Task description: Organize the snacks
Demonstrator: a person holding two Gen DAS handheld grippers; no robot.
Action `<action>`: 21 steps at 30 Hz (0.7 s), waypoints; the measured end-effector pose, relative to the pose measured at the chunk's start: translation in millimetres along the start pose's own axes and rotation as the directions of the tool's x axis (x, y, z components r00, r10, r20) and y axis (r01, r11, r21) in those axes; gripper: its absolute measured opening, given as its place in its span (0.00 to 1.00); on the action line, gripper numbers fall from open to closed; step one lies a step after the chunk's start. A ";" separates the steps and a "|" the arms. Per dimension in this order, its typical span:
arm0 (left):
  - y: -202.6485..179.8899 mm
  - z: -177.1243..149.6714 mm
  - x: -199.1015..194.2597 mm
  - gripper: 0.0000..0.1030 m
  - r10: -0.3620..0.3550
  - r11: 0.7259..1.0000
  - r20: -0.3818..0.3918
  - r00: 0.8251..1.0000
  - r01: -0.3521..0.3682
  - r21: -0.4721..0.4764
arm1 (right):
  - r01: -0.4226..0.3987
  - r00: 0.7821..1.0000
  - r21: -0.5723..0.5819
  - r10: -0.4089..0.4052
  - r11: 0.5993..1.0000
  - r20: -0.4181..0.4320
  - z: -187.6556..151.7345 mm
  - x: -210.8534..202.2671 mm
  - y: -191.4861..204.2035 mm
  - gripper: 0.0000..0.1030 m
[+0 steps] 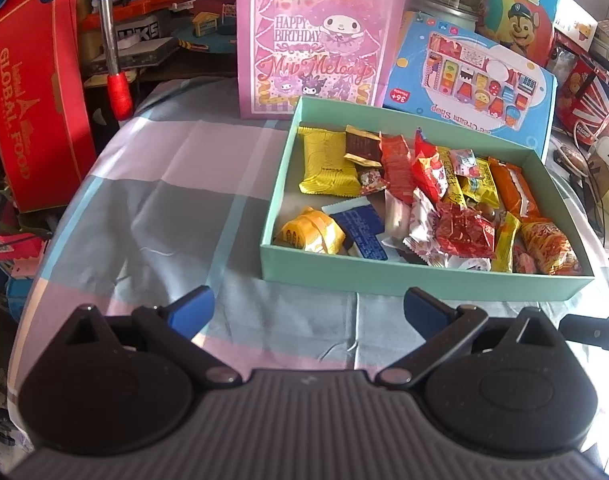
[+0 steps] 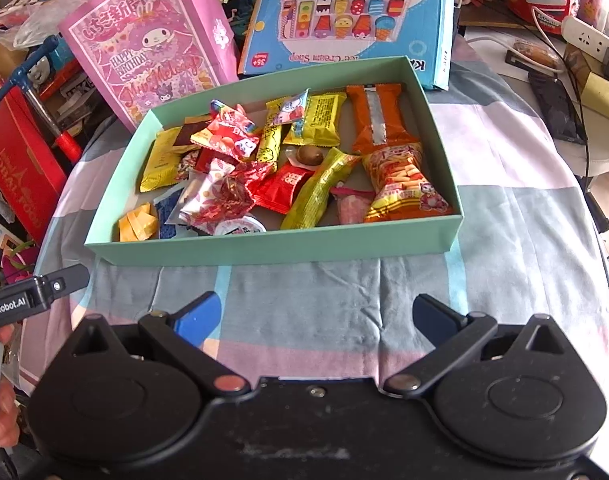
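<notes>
Apparently full of snacks [image 2: 288, 168], mint box [image 1: 424, 280]; left gripper [image 1: 306, 312] and right gripper [image 2: 314, 316] fingers wide, empty.

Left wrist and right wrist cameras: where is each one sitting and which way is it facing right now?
Left wrist: on the left hand-held gripper, low over the checked cloth, facing the mint box from its left front; its open blue-tipped fingers show.
Right wrist: on the right hand-held gripper, facing the box more squarely; its open fingers show, and the left hand-held gripper's tip at left.
Shared: the box of snacks, pink gift bag, blue toy box.
</notes>
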State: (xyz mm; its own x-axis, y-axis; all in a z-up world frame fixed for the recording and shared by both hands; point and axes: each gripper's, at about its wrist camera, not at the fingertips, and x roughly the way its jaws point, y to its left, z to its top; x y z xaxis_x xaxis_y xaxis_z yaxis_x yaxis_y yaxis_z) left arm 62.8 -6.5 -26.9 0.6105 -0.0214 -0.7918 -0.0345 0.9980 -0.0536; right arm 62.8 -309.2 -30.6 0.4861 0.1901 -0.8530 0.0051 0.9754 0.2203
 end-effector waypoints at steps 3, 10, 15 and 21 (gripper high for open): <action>-0.1 -0.7 0.8 1.00 0.000 1.000 0.001 1.000 0.000 0.000 | 0.001 1.000 -0.001 -0.001 1.000 -0.003 -0.3 0.2 0.0 1.00; -1.2 -4.3 1.7 1.00 0.004 1.000 -0.002 1.000 -0.004 0.011 | 0.002 1.000 0.012 -0.002 1.000 -0.003 0.1 2.7 -1.8 1.00; -1.5 -5.2 1.1 1.00 0.004 1.000 -0.002 1.000 -0.004 0.011 | 0.006 1.000 0.014 -0.006 1.000 -0.002 -0.1 2.5 -1.6 1.00; -2.7 -4.6 -2.1 1.00 0.005 1.000 0.008 1.000 -0.005 0.021 | 0.005 1.000 0.015 -0.005 1.000 0.008 0.1 0.7 -2.0 1.00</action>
State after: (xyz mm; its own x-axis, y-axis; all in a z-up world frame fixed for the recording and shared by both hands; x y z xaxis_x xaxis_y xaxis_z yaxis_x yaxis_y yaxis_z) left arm 57.9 -9.4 -27.9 0.6166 -0.0163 -0.7871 -0.0208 0.9991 -0.0369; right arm 63.2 -311.1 -31.6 0.4926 0.1840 -0.8506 0.0207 0.9746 0.2228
